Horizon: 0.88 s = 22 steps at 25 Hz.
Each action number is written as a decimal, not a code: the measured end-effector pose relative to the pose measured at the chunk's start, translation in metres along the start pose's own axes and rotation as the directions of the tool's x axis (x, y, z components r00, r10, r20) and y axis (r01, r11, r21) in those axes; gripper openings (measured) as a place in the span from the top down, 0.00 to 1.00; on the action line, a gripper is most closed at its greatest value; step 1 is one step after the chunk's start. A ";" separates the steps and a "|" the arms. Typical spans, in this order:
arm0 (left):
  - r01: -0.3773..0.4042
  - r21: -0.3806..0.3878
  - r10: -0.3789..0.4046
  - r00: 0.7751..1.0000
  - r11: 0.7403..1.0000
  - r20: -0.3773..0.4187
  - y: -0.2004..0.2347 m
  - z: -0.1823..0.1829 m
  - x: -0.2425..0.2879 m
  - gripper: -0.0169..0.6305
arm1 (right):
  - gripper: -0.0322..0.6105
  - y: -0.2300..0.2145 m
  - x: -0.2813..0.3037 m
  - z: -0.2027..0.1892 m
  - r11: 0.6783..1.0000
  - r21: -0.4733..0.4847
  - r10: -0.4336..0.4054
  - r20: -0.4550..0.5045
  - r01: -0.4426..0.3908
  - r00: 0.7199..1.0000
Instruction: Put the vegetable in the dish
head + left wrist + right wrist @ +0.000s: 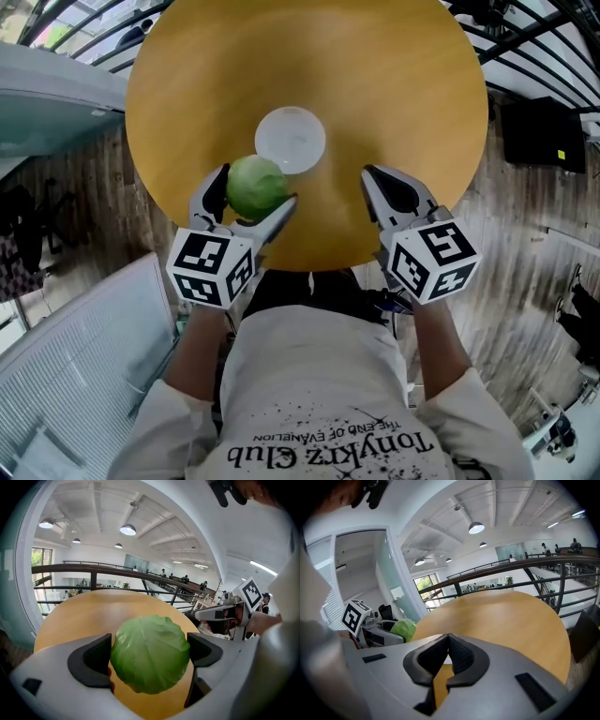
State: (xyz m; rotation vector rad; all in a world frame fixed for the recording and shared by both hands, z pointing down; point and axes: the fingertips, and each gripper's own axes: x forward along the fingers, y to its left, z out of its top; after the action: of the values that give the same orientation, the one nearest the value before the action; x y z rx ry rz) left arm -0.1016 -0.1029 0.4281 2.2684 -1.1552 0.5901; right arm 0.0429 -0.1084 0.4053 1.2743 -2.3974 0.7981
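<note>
While the left gripper [257, 190] is squeezing the green vegetable [150, 653] between its jaws, the right gripper [448, 639] is holding nothing, and its jaws are pressing together at the tips. The left jaws are standing wide apart, one on each side of the round, leafy vegetable, and both are touching it. The vegetable is not sitting in the dish [291, 141]. It is staying just beside the dish, on its near left side, and from above its edge is almost meeting the rim. The dish is white and round, and it is sitting by itself near the middle of the round wooden table [394, 84]. I cannot tell whether the vegetable is resting on the table or hanging a little above it. The right gripper is waiting off to the right, well apart from the dish, over the near edge of the table — its marker cube [433, 258] is pointing back at the person.
</note>
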 end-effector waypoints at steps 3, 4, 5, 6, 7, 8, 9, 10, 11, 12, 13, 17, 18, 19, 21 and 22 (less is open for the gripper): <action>0.010 0.007 -0.009 1.000 1.000 -0.014 -0.003 -0.004 0.008 0.21 | 0.92 -0.006 0.002 -0.005 1.000 0.014 -0.003 -0.004 0.003 1.000; 0.013 0.006 -0.013 1.000 1.000 -0.019 -0.004 -0.006 0.011 0.21 | 0.92 -0.007 0.003 -0.007 1.000 0.018 -0.004 -0.006 0.004 1.000; 0.016 0.007 -0.016 1.000 1.000 -0.024 -0.004 -0.008 0.013 0.21 | 0.92 -0.008 0.004 -0.009 1.000 0.023 -0.005 -0.010 0.005 1.000; 0.017 0.010 -0.017 0.999 1.000 -0.029 -0.004 -0.009 0.016 0.21 | 0.92 -0.008 0.006 -0.011 1.000 0.027 -0.004 -0.013 0.005 1.000; 0.017 0.016 -0.017 0.999 1.000 -0.035 -0.004 -0.011 0.018 0.21 | 0.92 -0.009 0.008 -0.013 1.000 0.031 -0.004 -0.016 0.004 1.000; 0.017 0.024 -0.016 0.999 1.000 -0.041 -0.003 -0.012 0.021 0.21 | 0.92 -0.009 0.010 -0.014 0.999 0.034 -0.003 -0.019 0.003 1.000; 0.017 0.029 -0.015 0.999 0.999 -0.047 -0.002 -0.013 0.024 0.21 | 0.92 -0.009 0.012 -0.015 0.999 0.037 -0.002 -0.021 0.003 1.000; 0.018 0.029 -0.017 0.999 0.999 -0.052 0.000 -0.015 0.027 0.21 | 0.92 -0.010 0.014 -0.015 0.999 0.040 -0.002 -0.022 0.003 1.000; 0.020 0.028 -0.018 0.998 0.999 -0.057 0.001 -0.016 0.030 0.21 | 0.92 -0.011 0.015 -0.016 0.999 0.042 -0.002 -0.024 0.003 1.000; 0.020 0.026 -0.018 0.998 0.999 -0.061 0.002 -0.018 0.032 0.21 | 0.92 -0.011 0.017 -0.017 0.999 0.044 -0.001 -0.024 0.002 1.000; 0.019 0.025 -0.017 0.998 1.000 -0.064 0.004 -0.020 0.035 0.21 | 0.92 -0.011 0.018 -0.018 0.999 0.045 -0.001 -0.024 0.002 1.000; 0.015 0.021 -0.013 0.997 1.000 -0.072 0.009 -0.024 0.042 0.21 | 0.92 -0.011 0.022 -0.020 0.999 0.043 0.001 -0.020 0.000 1.000; 0.014 0.021 -0.013 0.997 1.000 -0.075 0.010 -0.024 0.045 0.21 | 0.92 -0.012 0.023 -0.020 0.999 0.045 0.002 -0.021 -0.001 1.000; 0.015 0.022 -0.013 0.997 1.000 -0.077 0.011 -0.024 0.047 0.21 | 0.92 -0.014 0.024 -0.021 0.999 0.048 0.002 -0.023 0.000 1.000; 0.017 0.027 -0.014 0.996 1.000 -0.085 0.012 -0.024 0.053 0.21 | 0.92 -0.017 0.026 -0.022 0.999 0.053 0.001 -0.026 0.000 1.000; 0.018 0.033 -0.015 0.996 0.999 -0.089 0.012 -0.024 0.055 0.21 | 0.92 -0.018 0.027 -0.022 0.998 0.055 0.001 -0.027 0.000 1.000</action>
State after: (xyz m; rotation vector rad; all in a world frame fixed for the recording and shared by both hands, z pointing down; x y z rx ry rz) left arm -0.0858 -0.1270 0.4818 2.2532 -1.0904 0.7014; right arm 0.0431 -0.1206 0.4424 1.2753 -2.3698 0.8815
